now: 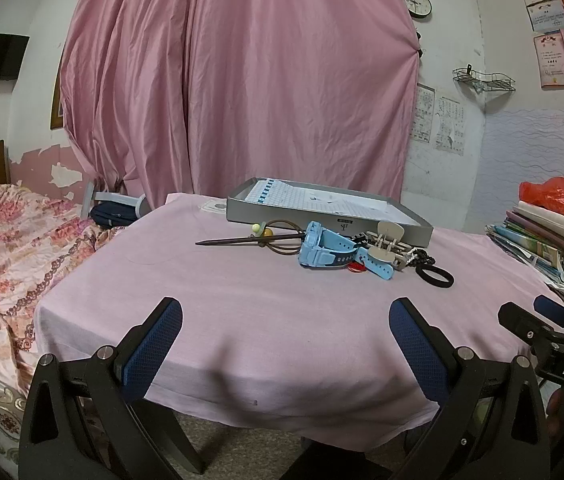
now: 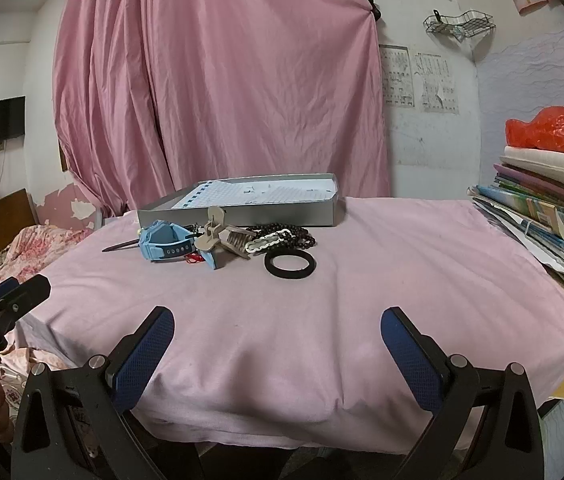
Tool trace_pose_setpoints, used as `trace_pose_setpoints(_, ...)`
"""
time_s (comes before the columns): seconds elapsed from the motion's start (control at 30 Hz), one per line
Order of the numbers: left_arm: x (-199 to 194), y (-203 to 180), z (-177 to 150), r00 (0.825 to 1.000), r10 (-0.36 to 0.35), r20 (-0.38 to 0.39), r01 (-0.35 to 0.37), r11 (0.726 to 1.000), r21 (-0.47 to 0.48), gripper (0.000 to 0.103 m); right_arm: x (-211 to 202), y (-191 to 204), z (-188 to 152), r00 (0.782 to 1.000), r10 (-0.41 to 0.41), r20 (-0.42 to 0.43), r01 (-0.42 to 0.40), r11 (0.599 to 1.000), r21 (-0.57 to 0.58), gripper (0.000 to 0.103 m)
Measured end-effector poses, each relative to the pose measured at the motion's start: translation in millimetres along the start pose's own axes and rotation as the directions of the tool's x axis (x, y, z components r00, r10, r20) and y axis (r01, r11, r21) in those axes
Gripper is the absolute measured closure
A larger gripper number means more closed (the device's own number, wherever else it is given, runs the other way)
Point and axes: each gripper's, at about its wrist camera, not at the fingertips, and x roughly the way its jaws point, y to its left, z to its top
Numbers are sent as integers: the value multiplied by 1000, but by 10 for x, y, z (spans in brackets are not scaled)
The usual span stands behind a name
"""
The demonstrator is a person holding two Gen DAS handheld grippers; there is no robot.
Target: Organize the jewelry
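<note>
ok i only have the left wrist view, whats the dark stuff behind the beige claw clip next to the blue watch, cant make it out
observer: a string of dark round beads, lying in front of the shallow grey box.
operator: anything else in there
observer: a white scalloped oval loop lies against the beads, just behind the black ring hair tie.
operator: and the right jaws, open or not
observer: the right gripper has its jaws wide apart and holds nothing, above the near edge of the pink cloth.
</note>
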Motion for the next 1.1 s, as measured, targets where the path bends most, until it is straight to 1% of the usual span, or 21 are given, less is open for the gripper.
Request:
trace_pose_setpoints(0.4,21,-1,-11,1000,-13,-9,13,1000,-3,2,11,-8,-22,1000,-1,-1,1,1000,3,0)
trace_pose_setpoints(1.1,20,-5,-8,1000,-11,-9,11,1000,-2,2,8,-9,-16,1000,0,-2,0,1000,6,0)
